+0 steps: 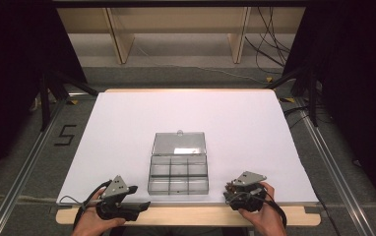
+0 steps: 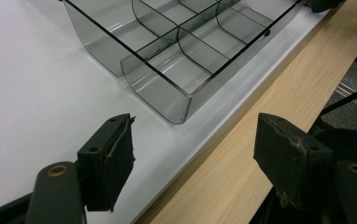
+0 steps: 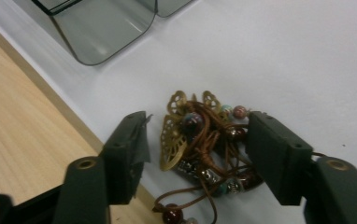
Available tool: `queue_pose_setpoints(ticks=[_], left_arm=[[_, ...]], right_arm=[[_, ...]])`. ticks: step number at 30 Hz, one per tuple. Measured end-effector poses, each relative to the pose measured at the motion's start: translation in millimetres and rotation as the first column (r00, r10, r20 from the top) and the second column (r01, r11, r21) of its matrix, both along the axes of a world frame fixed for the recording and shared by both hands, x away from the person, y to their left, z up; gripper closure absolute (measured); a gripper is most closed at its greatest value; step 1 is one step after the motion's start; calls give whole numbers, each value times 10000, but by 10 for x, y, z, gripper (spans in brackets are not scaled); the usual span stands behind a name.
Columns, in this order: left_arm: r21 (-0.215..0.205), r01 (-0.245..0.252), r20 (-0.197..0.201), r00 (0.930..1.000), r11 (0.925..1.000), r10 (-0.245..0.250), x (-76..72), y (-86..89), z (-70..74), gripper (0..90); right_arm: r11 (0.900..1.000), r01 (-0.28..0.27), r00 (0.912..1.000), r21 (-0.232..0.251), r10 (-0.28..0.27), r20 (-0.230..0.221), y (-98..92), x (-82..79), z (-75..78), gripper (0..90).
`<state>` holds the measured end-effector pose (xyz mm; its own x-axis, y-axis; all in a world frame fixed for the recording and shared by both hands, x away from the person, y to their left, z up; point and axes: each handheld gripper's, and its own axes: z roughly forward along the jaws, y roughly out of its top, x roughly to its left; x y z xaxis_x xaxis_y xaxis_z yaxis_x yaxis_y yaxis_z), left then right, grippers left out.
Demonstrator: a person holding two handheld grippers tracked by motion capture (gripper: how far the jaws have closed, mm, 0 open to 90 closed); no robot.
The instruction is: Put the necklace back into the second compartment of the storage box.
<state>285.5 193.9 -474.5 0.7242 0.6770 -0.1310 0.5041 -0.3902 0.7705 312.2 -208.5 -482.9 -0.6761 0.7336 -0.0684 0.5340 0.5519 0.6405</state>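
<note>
Item: beaded cord necklace (image 3: 200,149) w/ brass butterfly charm, bunched on bench (image 1: 127,128) nr front edge, right of organiser box (image 1: 178,169).
Right hand-held gripper (image 3: 195,154): jaws straddle necklace, not clamped yet.
Left hand-held gripper (image 2: 193,154): open, empty.
Progress: box lid up, compartments empty; pickup + drop-in left.

Open hand-held gripper (image 2: 193,149) faces compartment box (image 2: 181,60).

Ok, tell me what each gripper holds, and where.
Nothing held. The right gripper straddles the tangled brown-cord beaded necklace with brass butterfly, pads apparently not pressing; the left gripper is open and empty.
</note>
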Motion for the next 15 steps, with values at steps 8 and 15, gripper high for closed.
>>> queue_pose_setpoints(ticks=[8,15], left_arm=[[63,37,-12,10000,10000,-37,6,-10,-8,278],[-80,57,-128,9999,10000,-58,5,-25,-24,278]], right_arm=[[10000,-53,9998,73,51,180,-34,2,50,657],[9997,145,9978,-194,-133,643,-77,29,119,746]])
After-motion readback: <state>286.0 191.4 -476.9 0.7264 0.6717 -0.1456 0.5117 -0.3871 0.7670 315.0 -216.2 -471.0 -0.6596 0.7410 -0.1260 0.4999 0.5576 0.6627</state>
